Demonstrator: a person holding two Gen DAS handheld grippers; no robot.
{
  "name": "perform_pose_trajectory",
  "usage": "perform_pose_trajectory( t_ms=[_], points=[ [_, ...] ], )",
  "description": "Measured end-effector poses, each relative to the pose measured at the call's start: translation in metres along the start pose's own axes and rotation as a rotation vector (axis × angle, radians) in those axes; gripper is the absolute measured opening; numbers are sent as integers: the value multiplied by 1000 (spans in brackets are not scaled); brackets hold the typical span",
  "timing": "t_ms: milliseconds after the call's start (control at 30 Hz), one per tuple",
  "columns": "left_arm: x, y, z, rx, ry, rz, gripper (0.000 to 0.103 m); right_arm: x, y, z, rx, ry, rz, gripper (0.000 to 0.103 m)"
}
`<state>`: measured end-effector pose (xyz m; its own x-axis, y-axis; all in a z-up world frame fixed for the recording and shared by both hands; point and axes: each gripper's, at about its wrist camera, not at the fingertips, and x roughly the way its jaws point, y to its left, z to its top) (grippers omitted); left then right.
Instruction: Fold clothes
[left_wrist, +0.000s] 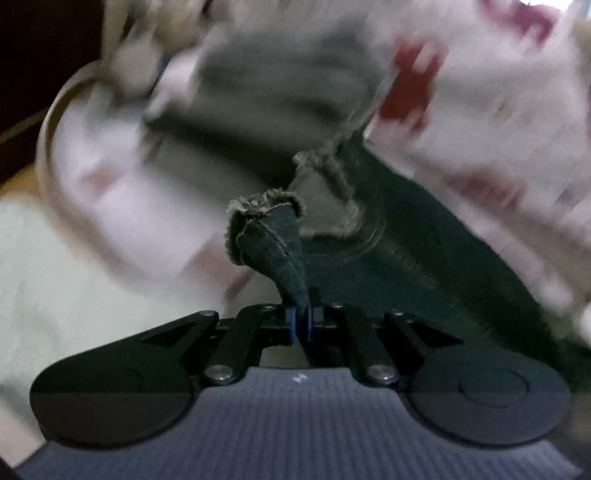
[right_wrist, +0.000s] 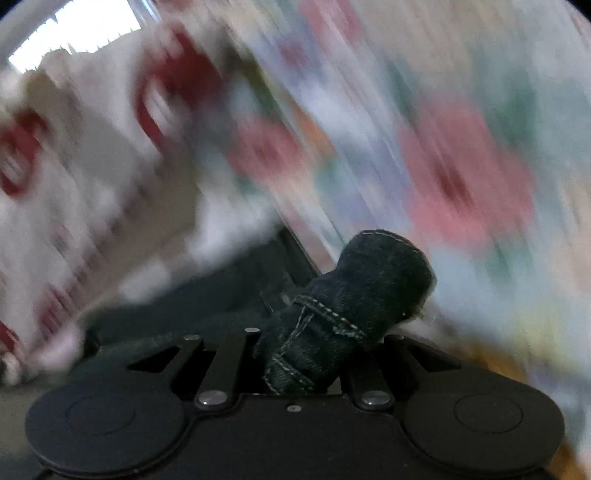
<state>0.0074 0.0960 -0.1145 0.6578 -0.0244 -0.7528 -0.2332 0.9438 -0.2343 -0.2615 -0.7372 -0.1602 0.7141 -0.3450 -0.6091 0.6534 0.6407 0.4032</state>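
Between my left gripper's (left_wrist: 302, 322) blue pads (left_wrist: 291, 324) sits a thin frayed corner of dark jeans (left_wrist: 388, 236), the fingers pressed together on it so that only the cloth keeps them apart. From that pinch the denim runs up and away to my right, a seam ridge climbing to the ragged pale hem (left_wrist: 264, 201) and the wider dark panel stretching off toward the right edge of my view. My right gripper (right_wrist: 308, 363) is clamped too, on a thick bunched roll of the same denim with light stitching, which stands up out of the closed fingers and leans a little to the right; a flatter dark stretch (right_wrist: 207, 295) trails off to my left. So the jeans seem to hang between my two hands, their long run going from one grip across toward the other, both holds equally close to the cloth. Everything beyond is smeared: white fabric with red print (left_wrist: 410, 85), something colourful (right_wrist: 461, 177) and a pale sheet (left_wrist: 55, 273). Whether the jeans are lifted clear or partly resting, I cannot tell. I judge the coming move turns on keeping that span taut and level between my hands
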Motion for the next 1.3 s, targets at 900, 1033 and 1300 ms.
perform_pose_trajectory(
  t_ms=[900, 1033, 1300],
  points=[
    [-45, 11, -5, 84, 125, 152, 34, -34, 24, 21, -101, -77, -313, 55],
    [-56, -18, 6, 141, 46, 32, 45, -54, 39, 37, -33, -168, -270, 56],
    [-36, -125, 26, 453, -13, -148, 62, -7, 148, 48, -263, -59, 40, 56]
  ],
)
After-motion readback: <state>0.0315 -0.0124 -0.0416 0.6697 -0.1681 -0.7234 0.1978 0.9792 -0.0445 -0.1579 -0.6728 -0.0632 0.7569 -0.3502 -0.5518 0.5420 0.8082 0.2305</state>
